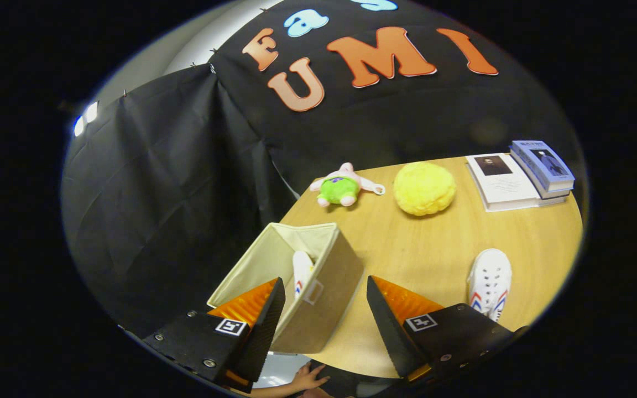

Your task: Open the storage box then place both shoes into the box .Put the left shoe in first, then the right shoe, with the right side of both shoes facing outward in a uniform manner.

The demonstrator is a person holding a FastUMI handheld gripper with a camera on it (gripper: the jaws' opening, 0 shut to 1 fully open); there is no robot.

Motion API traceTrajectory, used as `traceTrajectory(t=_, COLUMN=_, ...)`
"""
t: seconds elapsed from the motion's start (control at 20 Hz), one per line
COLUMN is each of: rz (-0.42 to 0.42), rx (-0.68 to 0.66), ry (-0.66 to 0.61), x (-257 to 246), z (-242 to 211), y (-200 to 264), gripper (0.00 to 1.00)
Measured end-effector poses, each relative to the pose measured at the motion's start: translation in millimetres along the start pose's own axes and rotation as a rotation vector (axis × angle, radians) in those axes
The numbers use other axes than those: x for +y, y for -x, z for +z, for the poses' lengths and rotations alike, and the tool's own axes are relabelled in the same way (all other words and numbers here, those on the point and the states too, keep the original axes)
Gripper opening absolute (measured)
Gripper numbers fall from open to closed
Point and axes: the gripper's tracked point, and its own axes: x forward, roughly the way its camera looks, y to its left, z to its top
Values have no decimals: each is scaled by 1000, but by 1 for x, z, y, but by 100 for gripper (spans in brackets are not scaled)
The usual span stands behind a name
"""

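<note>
Beige fabric is forming the open-topped storage box (pixel 296 282), which is sitting at the near corner of the round pale wooden table (pixel 434 260), and you are looking down into it from above. You are holding the gripper (pixel 325 318) with its two fingers spread wide and nothing between them except the box's near wall and its small handle tab; they are gripping nothing. One white canvas shoe with red and blue stripes (pixel 301 271) is already standing inside the box against the wall nearest the handle, toe upward, which suggests the first placement is done, though which foot it belongs to cannot be read here. The matching second white shoe (pixel 489 282) is lying on the table just beyond the right finger, well apart from the box, where an open gripper could reach it next. Being wide open suits that approach, since the shoe's body is broader than a narrow gap would admit. Beyond the box, a green and pink plush toy (pixel 342 189), a fuzzy yellow ball (pixel 423 188) and a stack of books (pixel 523 176) are resting near the far rim, clear of the working path. A person's hand (pixel 308 378) is showing below the table edge, beneath the fingers.
</note>
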Motion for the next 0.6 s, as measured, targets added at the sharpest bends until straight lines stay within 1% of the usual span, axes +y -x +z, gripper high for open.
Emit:
traceTrajectory(t=0.15, rz=-80, rx=15, ry=-40, x=-51, z=-12, y=11, gripper=89)
traceTrajectory(t=0.35, rz=-215, rx=55, ry=-62, x=-123, z=-37, y=23, gripper=93)
traceTrajectory(t=0.6, rz=-317, rx=111, ry=-85, x=-183, z=-66, y=27, gripper=93)
